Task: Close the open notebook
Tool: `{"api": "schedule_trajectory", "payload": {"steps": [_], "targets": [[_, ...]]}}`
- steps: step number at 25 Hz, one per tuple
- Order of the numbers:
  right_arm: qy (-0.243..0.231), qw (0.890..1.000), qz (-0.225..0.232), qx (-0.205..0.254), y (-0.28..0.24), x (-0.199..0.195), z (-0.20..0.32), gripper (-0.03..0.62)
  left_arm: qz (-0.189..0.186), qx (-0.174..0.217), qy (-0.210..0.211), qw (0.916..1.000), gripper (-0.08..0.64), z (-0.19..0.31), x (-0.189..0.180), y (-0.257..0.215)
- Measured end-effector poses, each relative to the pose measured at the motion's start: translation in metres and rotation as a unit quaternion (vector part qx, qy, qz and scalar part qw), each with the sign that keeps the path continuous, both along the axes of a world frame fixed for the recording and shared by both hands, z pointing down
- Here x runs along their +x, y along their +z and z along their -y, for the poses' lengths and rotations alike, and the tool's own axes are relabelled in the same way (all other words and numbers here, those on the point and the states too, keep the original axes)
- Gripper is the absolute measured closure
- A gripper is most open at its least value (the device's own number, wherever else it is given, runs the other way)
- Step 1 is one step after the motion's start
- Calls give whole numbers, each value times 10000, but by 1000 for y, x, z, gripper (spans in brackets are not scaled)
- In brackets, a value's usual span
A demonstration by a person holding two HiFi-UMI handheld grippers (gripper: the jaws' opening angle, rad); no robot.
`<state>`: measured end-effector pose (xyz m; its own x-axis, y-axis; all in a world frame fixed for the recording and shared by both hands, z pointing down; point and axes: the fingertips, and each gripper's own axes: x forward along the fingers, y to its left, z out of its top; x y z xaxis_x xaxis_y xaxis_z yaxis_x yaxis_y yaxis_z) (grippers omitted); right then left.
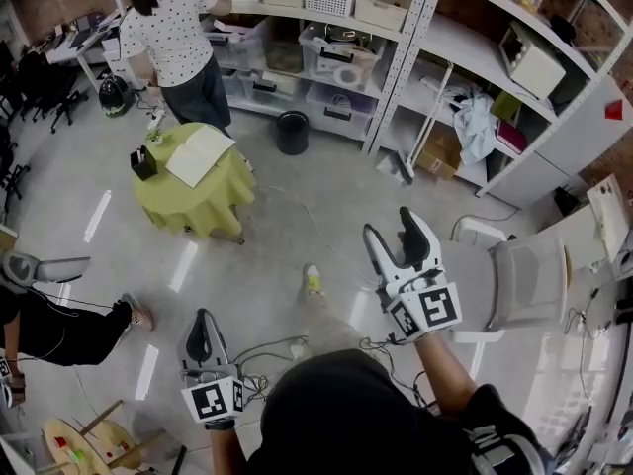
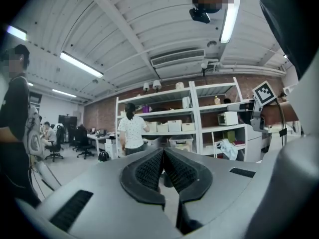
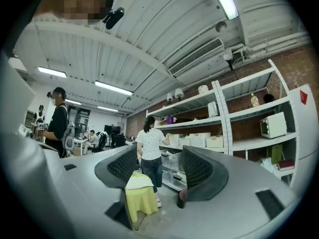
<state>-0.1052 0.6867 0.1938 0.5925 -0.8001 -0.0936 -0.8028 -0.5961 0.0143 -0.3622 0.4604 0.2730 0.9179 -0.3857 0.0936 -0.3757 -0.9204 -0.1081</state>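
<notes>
One open notebook (image 1: 201, 154) lies flat on a round table (image 1: 213, 198) draped in yellow-green cloth, well ahead of both grippers and touched by neither. A small black box (image 1: 143, 161) sits on the table just beside it. The right gripper (image 1: 391, 228) points level with its jaws spread and nothing between the pads; the far table shows low in the gap, near its left jaw. The left gripper (image 1: 201, 325), held lower and closer to the person, has its jaws pressed together, empty. Beyond the table, a person in a dotted shirt (image 1: 173, 38) faces the shelving (image 1: 415, 57).
</notes>
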Motion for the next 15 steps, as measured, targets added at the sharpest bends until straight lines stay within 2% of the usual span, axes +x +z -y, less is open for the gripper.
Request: {"api": "schedule_trajectory", "payload": {"steps": [1,5,8,10,15], "targets": [[-20,10000,65,49,0,1,4,314,-3,-38,-81,10000,545,4,-6,3],[-215,9996,157,-48,8,-3,27,180,52,-223,-452,9987,545,15,-28,19],[-300,9992,231,-119,13,0,38,63,48,-277,-500,9984,545,25,-21,22],[-363,9987,288,-214,17,5,48,32,4,-273,-506,9983,545,32,-12,20],[-526,9972,360,-401,21,16,90,23,-127,-382,-560,9976,545,58,9,14]]}}
